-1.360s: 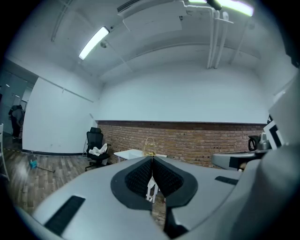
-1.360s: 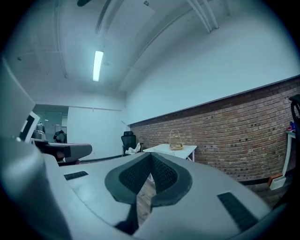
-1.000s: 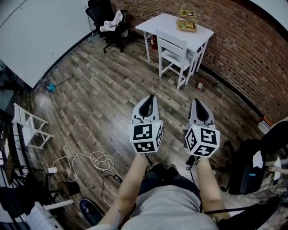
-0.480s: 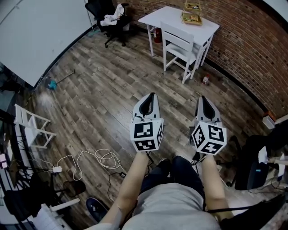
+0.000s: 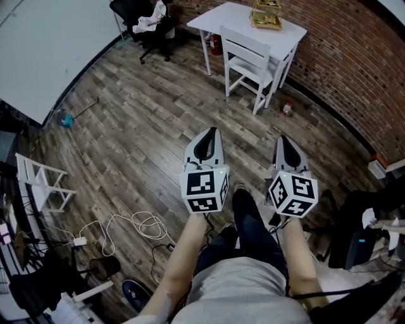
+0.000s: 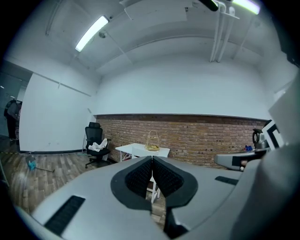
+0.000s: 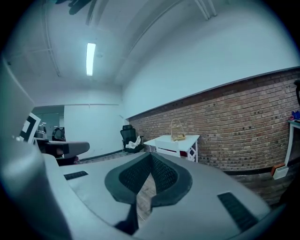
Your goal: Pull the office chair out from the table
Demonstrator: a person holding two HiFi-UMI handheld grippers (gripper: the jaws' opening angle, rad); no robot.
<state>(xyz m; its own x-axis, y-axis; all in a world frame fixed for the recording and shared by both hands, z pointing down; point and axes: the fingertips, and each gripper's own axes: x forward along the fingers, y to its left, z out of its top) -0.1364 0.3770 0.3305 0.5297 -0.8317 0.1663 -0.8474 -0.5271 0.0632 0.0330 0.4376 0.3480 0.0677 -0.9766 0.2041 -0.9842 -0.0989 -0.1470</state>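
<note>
A white wooden chair (image 5: 245,63) is tucked against a white table (image 5: 221,18) by the brick wall, far ahead of both grippers. A black office chair (image 5: 140,19) with a white cloth on it stands apart at the back left, also seen as the office chair (image 6: 95,143) in the left gripper view. My left gripper (image 5: 211,131) and right gripper (image 5: 282,139) are held side by side over the wood floor, pointing toward the table. Both are shut with nothing between the jaws. The table (image 7: 172,139) shows beyond the right gripper (image 7: 150,157); the left gripper (image 6: 152,161) hides most of the chair.
A wicker basket (image 5: 266,16) sits on the table. A small bottle (image 5: 286,109) stands on the floor by the wall. White cables (image 5: 136,224) lie at the lower left, a white rack (image 5: 38,180) at the left, dark bags (image 5: 361,234) at the right. The person's leg (image 5: 250,221) is between the arms.
The person has stepped toward the table, one leg swinging forward between the arms. Both grippers came forward with the body and stayed shut.
</note>
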